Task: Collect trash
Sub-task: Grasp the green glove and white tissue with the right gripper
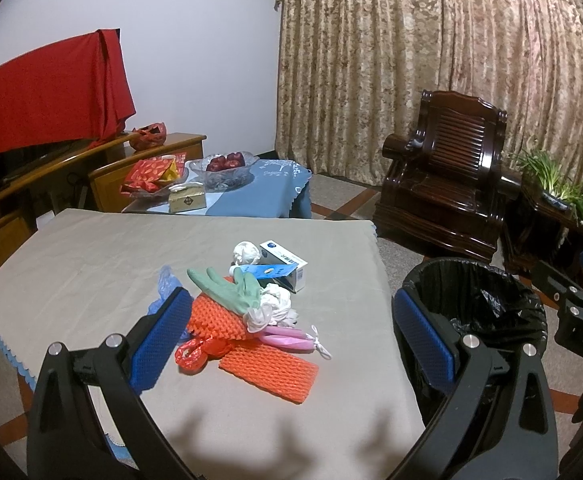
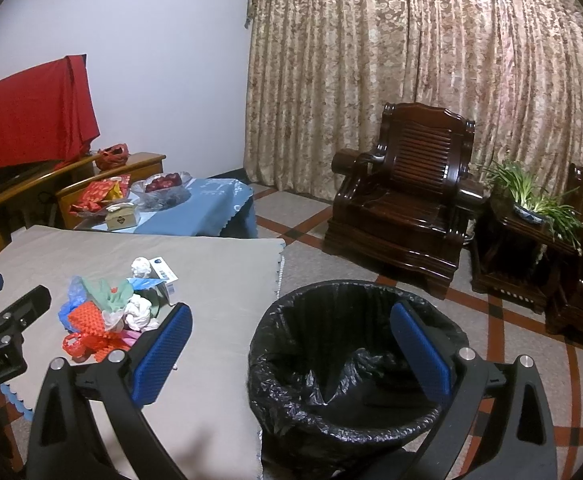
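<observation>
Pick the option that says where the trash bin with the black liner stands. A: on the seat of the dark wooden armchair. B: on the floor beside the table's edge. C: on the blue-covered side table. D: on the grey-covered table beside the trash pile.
B: the trash bin stands on the tiled floor, next to the edge of the grey-covered table, while the trash pile lies up on the tabletop.

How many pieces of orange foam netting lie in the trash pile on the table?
2. One orange foam net lies flat at the near edge of the pile; another orange foam net sits behind it, partly under the green rubber glove. More may be hidden beneath.
</observation>
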The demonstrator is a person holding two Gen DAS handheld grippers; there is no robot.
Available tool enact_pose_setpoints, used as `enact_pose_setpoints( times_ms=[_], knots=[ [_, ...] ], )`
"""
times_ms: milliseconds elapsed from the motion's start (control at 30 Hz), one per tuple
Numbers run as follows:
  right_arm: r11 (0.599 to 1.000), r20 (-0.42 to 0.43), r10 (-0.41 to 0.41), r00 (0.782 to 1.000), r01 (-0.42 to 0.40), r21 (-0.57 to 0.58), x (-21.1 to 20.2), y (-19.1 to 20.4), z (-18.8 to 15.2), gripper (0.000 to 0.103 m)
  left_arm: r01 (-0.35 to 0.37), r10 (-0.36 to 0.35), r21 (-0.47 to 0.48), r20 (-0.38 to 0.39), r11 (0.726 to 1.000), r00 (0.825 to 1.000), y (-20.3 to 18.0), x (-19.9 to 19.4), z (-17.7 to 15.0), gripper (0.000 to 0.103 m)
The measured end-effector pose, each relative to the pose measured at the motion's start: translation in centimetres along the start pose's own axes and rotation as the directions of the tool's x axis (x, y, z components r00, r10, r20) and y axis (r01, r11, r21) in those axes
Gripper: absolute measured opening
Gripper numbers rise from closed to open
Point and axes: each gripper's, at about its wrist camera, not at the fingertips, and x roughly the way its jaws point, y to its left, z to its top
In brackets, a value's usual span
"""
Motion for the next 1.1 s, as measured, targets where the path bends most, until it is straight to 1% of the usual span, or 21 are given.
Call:
enact_pose_setpoints(
  times_ms=[200, 267, 300, 367, 533, 633, 767, 967, 1100],
  knots=[
    [0.999, 0.008, 0.035, 0.999, -0.035, -0.01, 0.9, 1.1, 0.2, 0.097, -0.009, 0.009, -0.015, 0.006, 1.0, 1.0, 1.6, 0.2, 0.4, 0.098],
    [0.998, 0.006, 0.056, 0.998, -0.056, -0.015, 1.6, 1.8, 0.2, 0.097, -0.041, 0.041, -0.002, 0.017, 0.999, 0.999, 2.9, 0.5, 0.3, 0.098],
    [0.997, 0.006, 0.071, 0.997, -0.071, -0.019, 2.1, 2.5, 0.1, 0.097, -0.059, 0.059, 0.001, 0.022, 0.998, 0.998, 4.5, 0.5, 0.1, 0.098],
    [0.996, 0.002, 0.086, 0.996, -0.086, -0.025, 2.7, 3.3, 0.0, 0.097, -0.076, 0.076, -0.003, 0.024, 0.997, 0.997, 5.3, 0.8, -0.1, 0.098],
    [0.99, -0.013, 0.136, 0.991, -0.137, -0.043, 5.2, 5.9, -0.7, 0.097, -0.121, 0.123, -0.056, 0.026, 0.991, 0.992, 9.0, 2.4, -0.7, 0.098],
    [0.985, -0.027, 0.165, 0.986, -0.166, -0.054, 6.8, 7.5, -1.0, 0.097, -0.15, 0.152, -0.067, 0.016, 0.986, 0.988, 10.6, 3.7, -1.1, 0.098],
    [0.975, -0.061, 0.205, 0.977, -0.209, -0.073, 9.8, 10.2, -1.6, 0.096, -0.187, 0.188, -0.062, 0.003, 0.98, 0.982, 12.4, 5.6, -1.6, 0.098],
    [0.963, -0.136, 0.248, 0.959, -0.259, -0.07, 14.3, 13.0, -1.9, 0.089, -0.203, 0.203, -0.064, -0.012, 0.977, 0.979, 14.9, 8.8, -2.3, 0.098],
    [0.949, -0.174, 0.292, 0.941, -0.307, -0.07, 15.8, 14.8, -2.3, 0.083, -0.216, 0.213, -0.066, -0.047, 0.974, 0.976, 16.1, 10.9, -2.8, 0.098]
  ],
)
